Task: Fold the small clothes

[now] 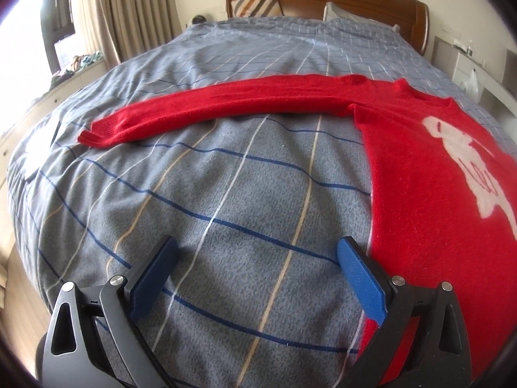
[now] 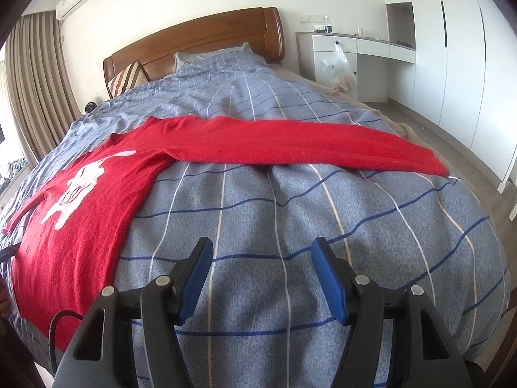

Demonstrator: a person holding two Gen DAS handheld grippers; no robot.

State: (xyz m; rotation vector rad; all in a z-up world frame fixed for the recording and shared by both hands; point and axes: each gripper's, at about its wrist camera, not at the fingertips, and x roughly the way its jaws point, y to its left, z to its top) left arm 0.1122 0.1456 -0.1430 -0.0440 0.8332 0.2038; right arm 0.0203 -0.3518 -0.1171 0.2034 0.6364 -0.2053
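A red knit sweater [image 1: 420, 168] with a white figure on its front lies flat on the bed. In the left wrist view its left sleeve [image 1: 200, 110] stretches out to the left. In the right wrist view the sweater body [image 2: 84, 200] is at the left and the other sleeve [image 2: 307, 144] stretches right. My left gripper [image 1: 258, 252] is open and empty above the blanket, its right finger at the sweater's side edge. My right gripper [image 2: 261, 252] is open and empty over bare blanket, to the right of the sweater body.
The bed is covered by a grey-blue checked blanket [image 1: 226, 200] with a wooden headboard [image 2: 194, 38] and pillows. Curtains [image 1: 129, 9] and a windowsill hang on the left. A white desk [image 2: 355, 51] with a plastic bag and wardrobes stand on the right.
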